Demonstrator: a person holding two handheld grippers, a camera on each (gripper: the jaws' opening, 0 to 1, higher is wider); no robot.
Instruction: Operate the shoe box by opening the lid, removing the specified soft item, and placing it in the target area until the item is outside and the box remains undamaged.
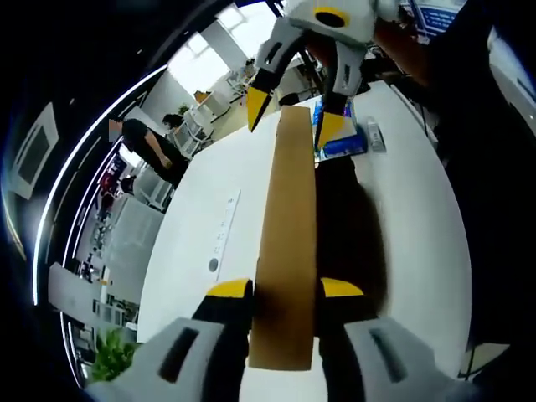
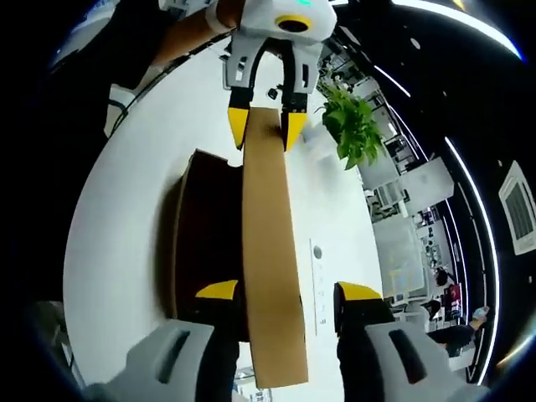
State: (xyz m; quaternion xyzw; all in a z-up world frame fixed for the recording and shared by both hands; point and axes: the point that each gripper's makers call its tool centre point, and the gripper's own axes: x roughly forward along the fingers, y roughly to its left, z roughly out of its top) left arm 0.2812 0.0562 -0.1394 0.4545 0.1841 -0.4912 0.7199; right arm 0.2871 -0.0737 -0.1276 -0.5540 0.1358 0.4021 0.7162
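A brown cardboard lid (image 1: 286, 243) stands on edge above the dark open shoe box (image 1: 352, 226), running from one gripper to the other. My left gripper (image 1: 285, 291) is shut on the lid's near end. At the far end my right gripper (image 1: 293, 115) straddles the lid with its yellow fingertips (image 1: 258, 102) spread wider than the board. In the right gripper view the lid (image 2: 266, 251) rises between my right gripper (image 2: 289, 291) and the left gripper (image 2: 265, 126), with a gap on one side of my own jaws. The box (image 2: 205, 234) interior is dark; its contents are hidden.
The box sits on a white round table (image 1: 201, 218). A blue packet (image 1: 345, 144) and a small grey object (image 1: 374, 136) lie beyond the box. A strip with buttons (image 2: 318, 289) is set into the table. A potted plant (image 2: 352, 126) and a person (image 1: 151, 144) stand past the table's edge.
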